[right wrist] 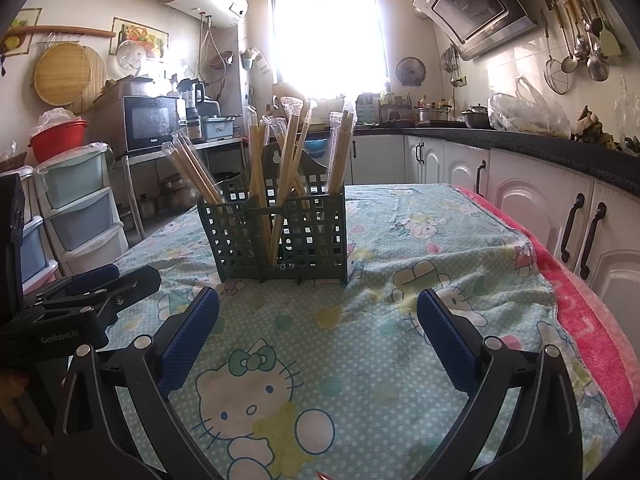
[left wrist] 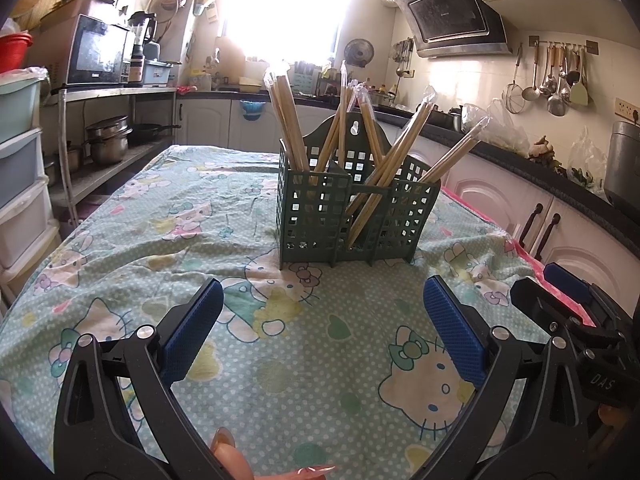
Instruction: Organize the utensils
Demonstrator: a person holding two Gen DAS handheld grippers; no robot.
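Observation:
A dark green lattice utensil holder (left wrist: 352,216) (right wrist: 280,236) stands upright on the cartoon-cat tablecloth (left wrist: 280,360) (right wrist: 360,380). Several plastic-wrapped pairs of wooden chopsticks (left wrist: 384,164) (right wrist: 288,160) lean in its compartments. My left gripper (left wrist: 322,300) is open above the cloth, short of the holder, with nothing between its blue pads (left wrist: 192,332). My right gripper (right wrist: 318,308) is open too, also short of the holder and holding nothing. The right gripper (left wrist: 568,300) shows at the right edge of the left wrist view; the left gripper (right wrist: 92,284) shows at the left edge of the right wrist view.
A pink towel (right wrist: 592,320) lies under the cloth along the table's right edge. White cabinets (right wrist: 560,216) with a dark counter run along the right. A metal rack with a microwave (left wrist: 96,52) and plastic drawers (right wrist: 80,208) stand left. Fingertips (left wrist: 232,460) show at the bottom.

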